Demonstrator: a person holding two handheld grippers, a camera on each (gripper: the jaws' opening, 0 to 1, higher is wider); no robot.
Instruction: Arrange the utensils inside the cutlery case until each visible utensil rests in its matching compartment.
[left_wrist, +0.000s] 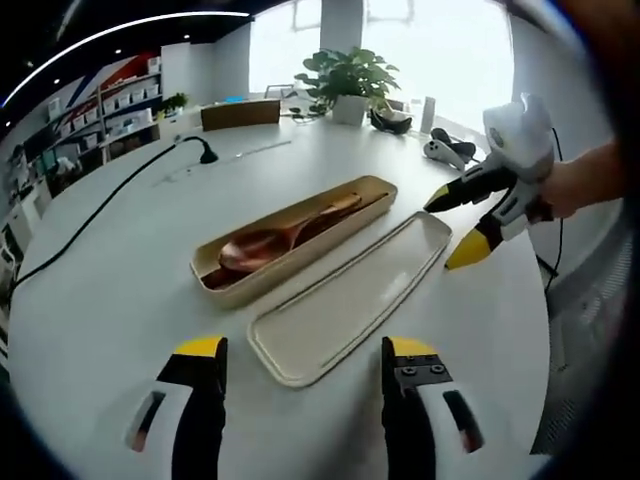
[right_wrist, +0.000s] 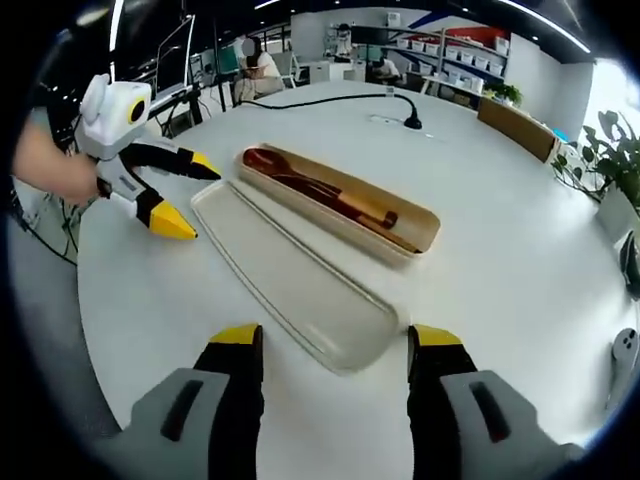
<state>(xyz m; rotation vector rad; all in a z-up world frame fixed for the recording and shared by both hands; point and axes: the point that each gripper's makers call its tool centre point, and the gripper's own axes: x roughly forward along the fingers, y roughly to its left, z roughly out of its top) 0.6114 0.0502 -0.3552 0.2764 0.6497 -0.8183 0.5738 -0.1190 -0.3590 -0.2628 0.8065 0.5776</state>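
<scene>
A beige cutlery case (left_wrist: 372, 186) (right_wrist: 425, 216) lies open on the white round table (left_wrist: 120, 300). Inside it rests a copper spoon (left_wrist: 262, 243) (right_wrist: 268, 162), with darker slim utensils alongside that I cannot tell apart. The case's flat lid (left_wrist: 350, 295) (right_wrist: 300, 275) lies beside it, inner side up. My left gripper (left_wrist: 305, 350) (right_wrist: 195, 200) is open and holds nothing, just short of one end of the lid. Over the other end of the lid is my right gripper (right_wrist: 336, 338) (left_wrist: 450, 232), open too, with nothing between its fingers. A hand holds each.
A black cable (left_wrist: 110, 205) (right_wrist: 330, 98) runs across the table to a plug. At the far edge stand a potted plant (left_wrist: 348, 80) and white controllers (left_wrist: 448, 148). Shelves (left_wrist: 120, 100) line the wall. A person (right_wrist: 258, 68) sits at a desk behind.
</scene>
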